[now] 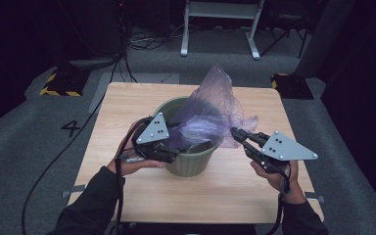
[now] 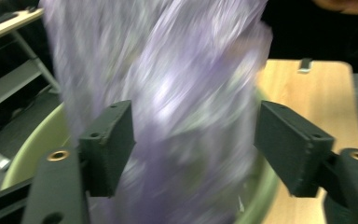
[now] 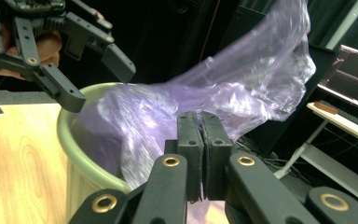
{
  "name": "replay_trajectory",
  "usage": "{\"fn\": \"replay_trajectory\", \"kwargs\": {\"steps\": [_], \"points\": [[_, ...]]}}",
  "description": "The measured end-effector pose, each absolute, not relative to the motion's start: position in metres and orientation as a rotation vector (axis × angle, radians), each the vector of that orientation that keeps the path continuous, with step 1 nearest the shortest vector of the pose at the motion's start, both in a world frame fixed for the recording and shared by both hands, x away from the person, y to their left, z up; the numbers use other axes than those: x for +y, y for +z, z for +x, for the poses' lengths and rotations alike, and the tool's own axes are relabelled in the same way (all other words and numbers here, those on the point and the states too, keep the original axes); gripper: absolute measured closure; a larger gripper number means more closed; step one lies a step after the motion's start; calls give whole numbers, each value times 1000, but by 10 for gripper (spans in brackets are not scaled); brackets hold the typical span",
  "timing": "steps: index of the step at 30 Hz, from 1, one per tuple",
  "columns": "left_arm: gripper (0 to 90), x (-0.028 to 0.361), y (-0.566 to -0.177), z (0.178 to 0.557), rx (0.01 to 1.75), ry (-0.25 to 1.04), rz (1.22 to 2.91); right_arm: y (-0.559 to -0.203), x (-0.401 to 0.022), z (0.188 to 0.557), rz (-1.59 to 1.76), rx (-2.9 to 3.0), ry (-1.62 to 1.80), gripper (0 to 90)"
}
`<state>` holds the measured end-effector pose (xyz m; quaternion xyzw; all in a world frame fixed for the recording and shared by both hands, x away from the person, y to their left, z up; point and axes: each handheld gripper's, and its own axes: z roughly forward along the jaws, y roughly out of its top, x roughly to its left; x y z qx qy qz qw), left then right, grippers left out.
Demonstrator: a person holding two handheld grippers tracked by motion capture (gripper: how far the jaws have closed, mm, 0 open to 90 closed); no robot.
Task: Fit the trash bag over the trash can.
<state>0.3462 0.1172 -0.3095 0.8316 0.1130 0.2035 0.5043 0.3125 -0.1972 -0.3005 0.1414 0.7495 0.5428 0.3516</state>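
Purple bag (image 1: 210, 110) is pinched by right gripper (image 1: 236, 133) for lining the green bin (image 1: 188, 164) (left gripper (image 2: 193, 144) spread wide, bag unpressed between).

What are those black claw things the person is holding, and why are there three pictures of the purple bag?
A person holds a grabbing tool in each hand. One picture comes from a camera above the wooden table; the other two come from small cameras riding on each tool. On the table stands a green bin with a purple plastic bag partly inside it. The right tool is pinched shut on the bag's edge. The left tool is open, with the bag between its jaws but not squeezed.
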Motion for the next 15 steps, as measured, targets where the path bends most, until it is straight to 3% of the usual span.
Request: {"fn": "replay_trajectory", "kwargs": {"steps": [6, 10, 15], "points": [[266, 110, -304, 339, 256, 509, 1993, -300, -190, 306, 321, 1952, 1393, 873], [331, 102, -300, 336, 230, 513, 2001, -302, -182, 304, 293, 1977, 1379, 859], [558, 92, -303, 337, 210, 544, 2059, -305, -173, 301, 259, 2003, 1384, 856]]}}
